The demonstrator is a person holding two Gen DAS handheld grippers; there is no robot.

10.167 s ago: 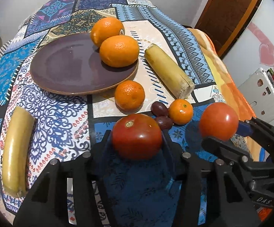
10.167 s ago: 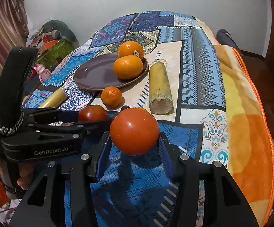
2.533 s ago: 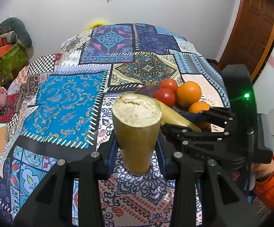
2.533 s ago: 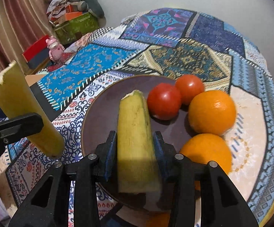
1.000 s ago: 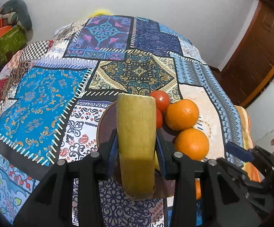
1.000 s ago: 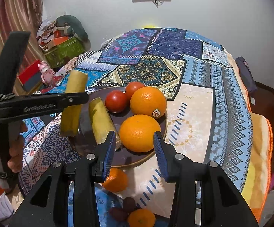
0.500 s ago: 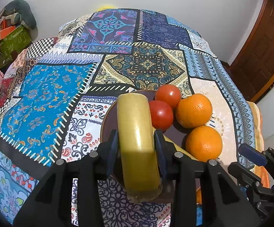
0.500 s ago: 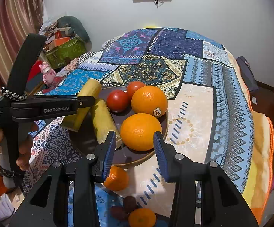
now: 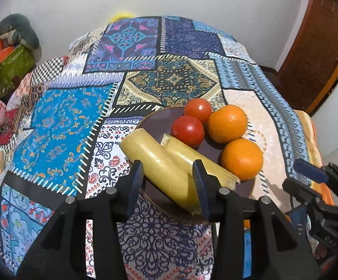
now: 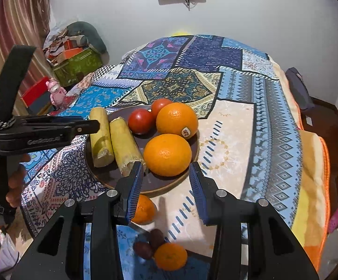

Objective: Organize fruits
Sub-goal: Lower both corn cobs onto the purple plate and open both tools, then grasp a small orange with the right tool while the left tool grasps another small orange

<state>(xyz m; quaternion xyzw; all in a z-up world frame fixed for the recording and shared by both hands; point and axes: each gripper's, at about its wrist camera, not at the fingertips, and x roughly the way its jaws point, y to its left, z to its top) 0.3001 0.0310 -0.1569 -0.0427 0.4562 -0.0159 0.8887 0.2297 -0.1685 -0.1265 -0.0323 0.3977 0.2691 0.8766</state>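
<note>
Patchwork cloth covers the table, and the dark plate on it carries two tomatoes, two large oranges and two yellow stalk pieces lying side by side at its left. Left gripper has its jaws apart around the left stalk piece, which rests on the plate's near-left rim. Right gripper is open and empty above the plate's near edge; two small oranges and two dark fruits lie on the cloth nearer than the plate.
</note>
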